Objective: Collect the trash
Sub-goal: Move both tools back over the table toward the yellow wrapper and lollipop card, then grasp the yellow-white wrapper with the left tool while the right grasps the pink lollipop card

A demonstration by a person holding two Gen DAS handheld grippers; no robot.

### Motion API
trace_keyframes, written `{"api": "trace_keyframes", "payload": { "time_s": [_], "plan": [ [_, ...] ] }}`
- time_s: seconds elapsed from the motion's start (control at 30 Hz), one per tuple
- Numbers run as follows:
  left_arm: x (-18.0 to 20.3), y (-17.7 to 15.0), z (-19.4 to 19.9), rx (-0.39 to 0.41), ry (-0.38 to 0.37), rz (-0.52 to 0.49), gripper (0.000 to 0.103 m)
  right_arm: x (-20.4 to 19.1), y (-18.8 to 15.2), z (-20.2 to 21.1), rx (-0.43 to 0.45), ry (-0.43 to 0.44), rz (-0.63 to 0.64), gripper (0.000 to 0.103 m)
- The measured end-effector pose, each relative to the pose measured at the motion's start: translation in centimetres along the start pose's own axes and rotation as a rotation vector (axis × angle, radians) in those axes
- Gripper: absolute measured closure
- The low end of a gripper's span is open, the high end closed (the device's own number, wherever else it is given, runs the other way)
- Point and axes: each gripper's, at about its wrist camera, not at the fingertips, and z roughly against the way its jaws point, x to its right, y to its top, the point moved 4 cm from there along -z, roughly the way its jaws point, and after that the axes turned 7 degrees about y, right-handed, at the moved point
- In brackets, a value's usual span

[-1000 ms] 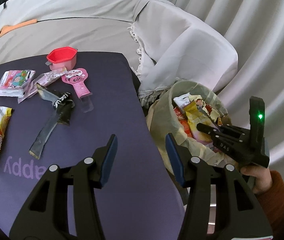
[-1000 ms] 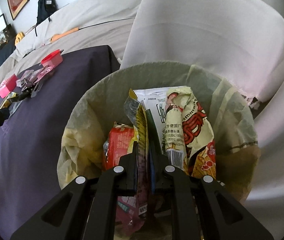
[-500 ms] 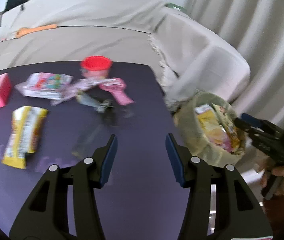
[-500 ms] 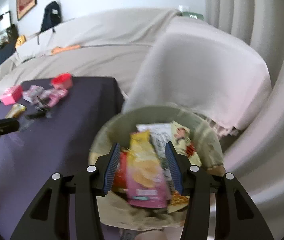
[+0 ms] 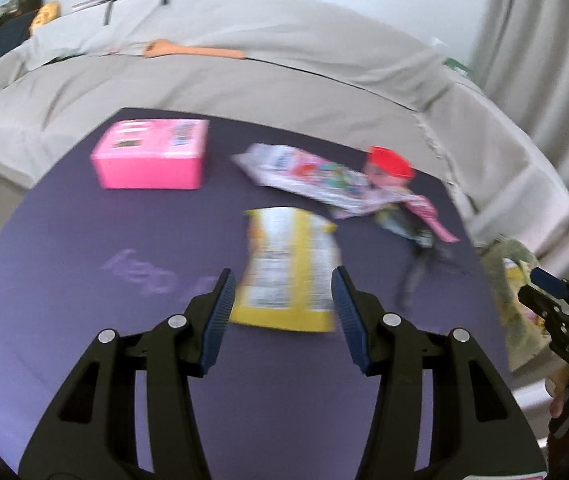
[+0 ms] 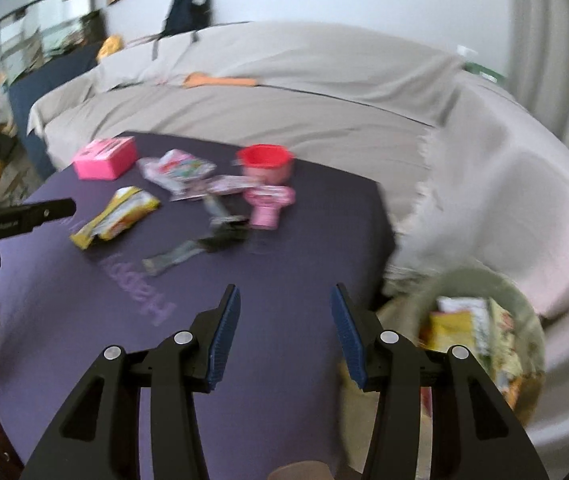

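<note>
Print on the yellow wrapper smeared by motion blur, unreadable. Pale lettering on the worktop blurred, partly covered by the left gripper. Dark wrapper smeared, shape unclear. Bin contents indistinct, near part hidden behind the right gripper. Bin cut off at far right in left view.

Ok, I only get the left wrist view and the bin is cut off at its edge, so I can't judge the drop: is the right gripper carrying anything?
Observer: No. The right gripper is open, with nothing between its fingers; only bare purple table shows through the gap.
Operator: And what is in the bin?
Observer: The lined bin sits off the table's right edge, beside that gripper. A yellow packet and other wrappers lie inside it.
</note>
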Motion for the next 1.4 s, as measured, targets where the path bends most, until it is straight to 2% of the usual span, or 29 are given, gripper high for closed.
{"api": "trace_keyframes", "payload": {
  "time_s": [0.13, 0.27, 0.4, 0.6, 0.8, 1.0, 1.2, 1.4],
  "plan": [
    [-3.7, -0.1, -0.5, -0.012, 0.024, 0.038, 0.055, -3.2, 1.1, -2.0, -0.023, 0.029, 0.046, 0.058],
    [-4.9, -0.2, -1.1, -0.043, -0.012, 0.057, 0.055, -4.3, 1.5, -3.9, -0.049, 0.062, 0.031, 0.058],
    [-4.3, -0.3, -2.3, -0.095, -0.097, 0.058, 0.055, -4.3, 1.5, -5.3, -0.070, 0.076, 0.001, 0.058],
    [-0.9, 0.3, -3.9, -0.121, -0.149, 0.015, 0.055, -2.2, 1.8, -5.4, -0.047, 0.066, -0.067, 0.058],
    [1.8, 1.2, -5.8, -0.107, -0.067, -0.077, 0.055, -0.4, 1.5, -4.9, -0.040, 0.055, -0.108, 0.058],
    [2.5, 1.6, -6.8, -0.114, -0.026, -0.094, 0.055, 0.2, 1.5, -4.8, -0.025, 0.062, -0.104, 0.058],
    [0.1, 1.7, -6.1, -0.102, 0.014, -0.082, 0.055, 1.0, 3.2, -6.5, -0.013, 0.055, -0.074, 0.058],
    [-2.8, 2.0, -5.1, -0.083, -0.004, -0.068, 0.055, 2.8, 5.1, -9.5, -0.034, 0.109, -0.153, 0.058]
  ]
}}
